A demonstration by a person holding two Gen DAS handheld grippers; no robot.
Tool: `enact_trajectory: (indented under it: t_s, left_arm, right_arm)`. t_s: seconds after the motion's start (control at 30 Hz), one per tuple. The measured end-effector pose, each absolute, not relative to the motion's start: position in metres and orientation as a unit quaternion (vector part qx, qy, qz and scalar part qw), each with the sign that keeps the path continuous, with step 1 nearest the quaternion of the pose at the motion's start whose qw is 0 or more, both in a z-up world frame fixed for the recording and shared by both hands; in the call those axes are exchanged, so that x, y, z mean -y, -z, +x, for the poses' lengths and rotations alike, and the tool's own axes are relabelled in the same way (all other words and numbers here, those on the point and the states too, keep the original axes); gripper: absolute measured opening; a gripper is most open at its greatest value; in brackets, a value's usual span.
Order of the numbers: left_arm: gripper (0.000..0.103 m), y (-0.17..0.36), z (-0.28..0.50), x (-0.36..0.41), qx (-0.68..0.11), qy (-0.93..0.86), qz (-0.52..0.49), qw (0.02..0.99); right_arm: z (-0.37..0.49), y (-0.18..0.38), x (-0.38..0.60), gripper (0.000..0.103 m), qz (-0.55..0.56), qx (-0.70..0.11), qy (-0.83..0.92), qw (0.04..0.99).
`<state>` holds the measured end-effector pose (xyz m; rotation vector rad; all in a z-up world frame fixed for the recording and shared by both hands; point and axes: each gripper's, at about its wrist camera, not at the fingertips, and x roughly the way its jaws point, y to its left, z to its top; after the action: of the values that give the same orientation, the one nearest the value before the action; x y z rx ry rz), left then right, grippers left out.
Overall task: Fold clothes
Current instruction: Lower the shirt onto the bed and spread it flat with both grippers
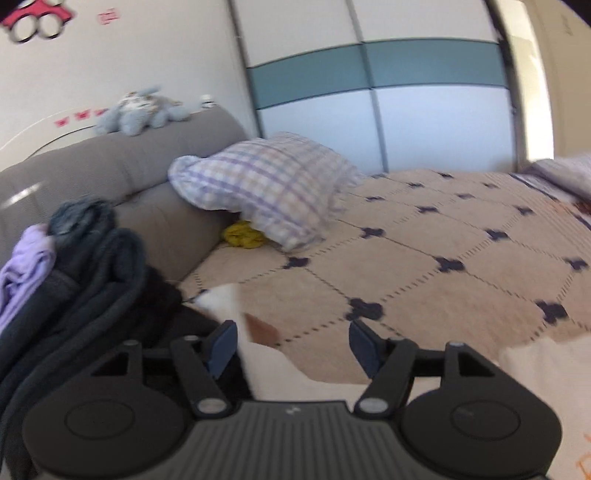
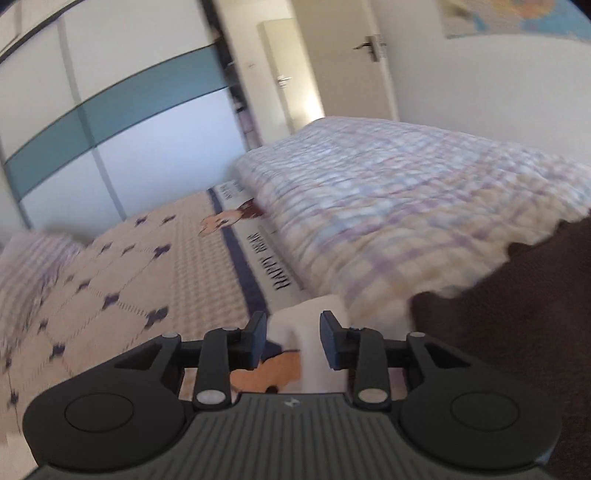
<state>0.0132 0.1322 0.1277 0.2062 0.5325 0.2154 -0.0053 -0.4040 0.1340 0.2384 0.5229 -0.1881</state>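
A: Any readable text?
B: Right wrist view only: "HAPPY BEAR" (image 2: 279,264) printed in dark letters on the white border of the bedspread (image 2: 122,280), next to a cartoon bear print (image 2: 231,218). The pink wall stickers (image 1: 35,16) in the left view are too blurred to read.

A: Where's the garment?
B: It's a cream garment (image 1: 280,373) with orange-brown print, lying on the bed right under both tools. In the right view a fold of it (image 2: 314,332) stands up between the jaws.

A: Gripper states?
B: The left gripper (image 1: 291,347) is spread wide; cloth passes under the left pad, nothing is pinched. The right gripper (image 2: 293,339) is partly spread; the cream fold sits in the gap, and the pads don't visibly press it.

A: View differences?
B: The left view shows a grey headboard (image 1: 110,173), a plush toy (image 1: 142,110) on top of it, a plaid pillow (image 1: 269,188) with something yellow (image 1: 245,236) tucked beneath, and a pile of dark and lilac clothes (image 1: 74,280) at left. The right view shows a plaid quilt (image 2: 406,206), a door with a handle (image 2: 371,46), a map poster (image 2: 517,16), and dark brown fabric (image 2: 517,314) at right. Both catch the wardrobe with its teal band (image 1: 369,70).

A: Containers?
B: Only the wardrobe; its doors are shut, so I can't tell the contents.
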Motion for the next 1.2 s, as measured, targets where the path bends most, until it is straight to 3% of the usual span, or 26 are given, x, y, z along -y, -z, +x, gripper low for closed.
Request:
enact_trajectory:
  t_s: [0.13, 0.47, 0.63, 0.73, 0.8, 0.83, 0.87, 1.07, 1.2]
  left_arm:
    - [0.068, -0.104, 0.035, -0.095, -0.302, 0.008, 0.099, 0.948]
    - [0.068, -0.049, 0.098, -0.068, -0.352, 0.102, 0.1, 0.925]
    - [0.066, -0.026, 0.111, -0.066, -0.377, 0.118, 0.107, 0.912]
    - [0.047, -0.024, 0.105, -0.066, -0.371, 0.132, 0.096, 0.914]
    - [0.028, -0.026, 0.101, -0.064, -0.368, 0.144, 0.106, 0.913]
    - [0.012, -0.027, 0.099, -0.063, -0.366, 0.152, 0.112, 0.911]
    - [0.008, -0.028, 0.096, -0.063, -0.362, 0.151, 0.119, 0.912]
    - [0.006, -0.047, 0.084, -0.066, -0.318, 0.122, 0.131, 0.931]
    - [0.006, -0.066, 0.09, -0.062, -0.289, 0.093, 0.114, 0.946]
  right_arm:
    - [0.019, -0.119, 0.336, 0.04, -0.034, -0.296, -0.013, 0.955]
    - [0.082, -0.051, 0.266, 0.038, -0.118, -0.401, -0.168, 0.893]
    - [0.095, -0.029, 0.251, 0.042, -0.16, -0.405, -0.214, 0.874]
    - [0.099, -0.028, 0.256, 0.043, -0.148, -0.406, -0.232, 0.872]
    - [0.097, -0.028, 0.259, 0.032, -0.142, -0.408, -0.256, 0.865]
    - [0.096, -0.028, 0.26, 0.02, -0.134, -0.412, -0.27, 0.86]
    - [0.094, -0.03, 0.258, 0.01, -0.139, -0.41, -0.274, 0.859]
    - [0.066, -0.043, 0.233, 0.005, -0.245, -0.34, -0.223, 0.88]
    - [0.067, -0.068, 0.236, 0.005, -0.249, -0.282, -0.156, 0.913]
